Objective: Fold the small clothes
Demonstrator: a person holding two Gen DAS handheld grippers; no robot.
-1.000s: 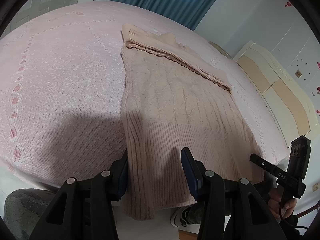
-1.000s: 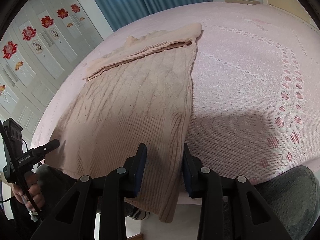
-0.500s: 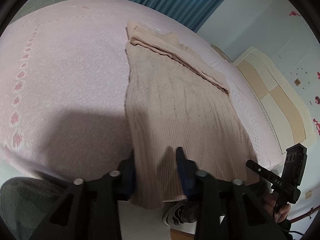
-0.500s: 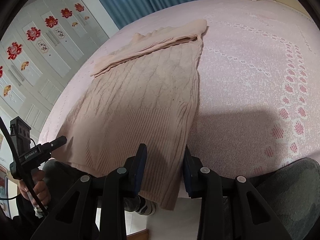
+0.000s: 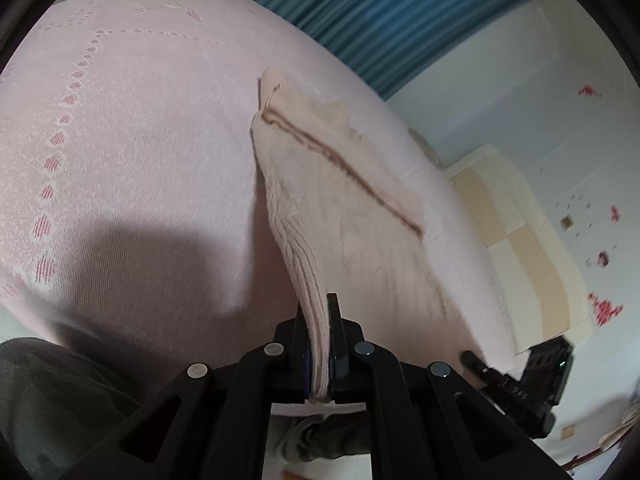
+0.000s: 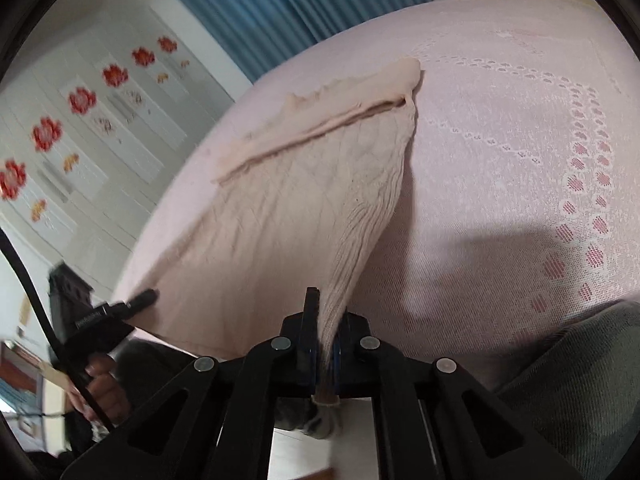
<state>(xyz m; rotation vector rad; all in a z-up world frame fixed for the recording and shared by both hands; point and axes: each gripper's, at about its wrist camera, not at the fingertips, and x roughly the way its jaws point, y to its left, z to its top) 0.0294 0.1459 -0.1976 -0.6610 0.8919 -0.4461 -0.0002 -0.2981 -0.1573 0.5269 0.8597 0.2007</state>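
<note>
A beige knitted sweater (image 5: pixel 344 208) lies on a bed covered with a pink bedspread (image 5: pixel 132 152) that has a woven pattern of small red and white shapes along its border. The far end of the sweater rests flat on the bedspread, with a folded band of fabric crossing it. The near end, the ribbed hem, is lifted off the bed at both corners.

The left gripper (image 5: pixel 319 344) is clenched on one corner of the ribbed hem; the knit is pinched between its two black fingers and stretches tight from there toward the flat part of the garment. The right gripper (image 6: pixel 326 344) is clenched on the other corner of the hem, with the ribbed fabric bunched into a narrow strip between its fingers and a short end hanging out below them.

In the right wrist view the other gripper's black body shows at the left edge, held by a hand (image 6: pixel 102 384), with a black cable running past it. In the left wrist view the right gripper's body shows at the lower right, beside the sweater's edge.

Behind the bed hangs a blue curtain (image 6: pixel 256 8). A white wardrobe (image 6: pixel 80 128) with red flower stickers stands on one side, and a cream headboard (image 5: pixel 516 248) on the other. A shadow falls on the bedspread beside the sweater in both views.
</note>
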